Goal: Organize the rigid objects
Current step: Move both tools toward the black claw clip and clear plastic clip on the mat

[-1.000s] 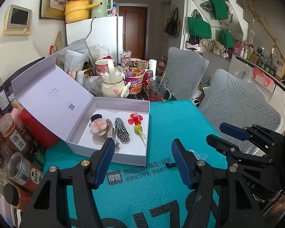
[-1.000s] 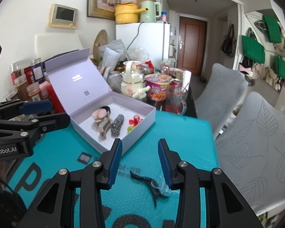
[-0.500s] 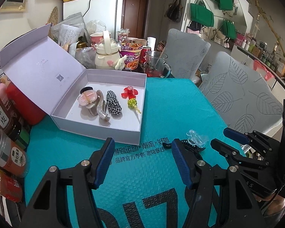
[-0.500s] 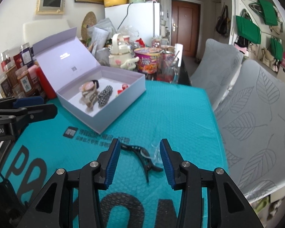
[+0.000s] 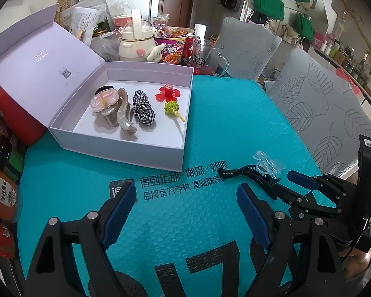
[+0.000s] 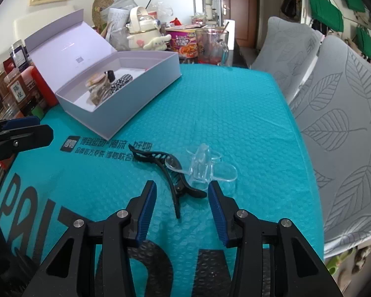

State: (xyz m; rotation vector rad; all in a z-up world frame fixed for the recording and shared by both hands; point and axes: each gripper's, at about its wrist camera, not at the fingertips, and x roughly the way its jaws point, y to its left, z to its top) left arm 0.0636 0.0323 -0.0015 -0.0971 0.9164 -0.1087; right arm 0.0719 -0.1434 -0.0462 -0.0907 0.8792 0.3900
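Since 1 second ago the right gripper (image 6: 181, 204) has dropped low over the teal bubble mailer (image 6: 235, 104), its blue pads spread apart, empty, flanking the black hair clip (image 6: 170, 170). A clear plastic clip (image 6: 204, 164) touches that curved, toothed one. The left gripper (image 5: 185, 215) hovers wide apart, empty. The open lilac cardboard box (image 5: 126, 146) holds 5 accessories.

A lived-in home, a dining corner. At twelve o'clock a white fridge (image 6: 160, 0) and a brown entry door (image 6: 238, 7); instant noodle cup (image 5: 172, 48), kettle (image 5: 136, 40) and glass mug (image 5: 209, 58) crowd the bench's (image 6: 235, 104) far edge; leaf-patterned chairs (image 6: 338, 113) at three o'clock; green bags (image 5: 268, 3) hang at one o'clock.
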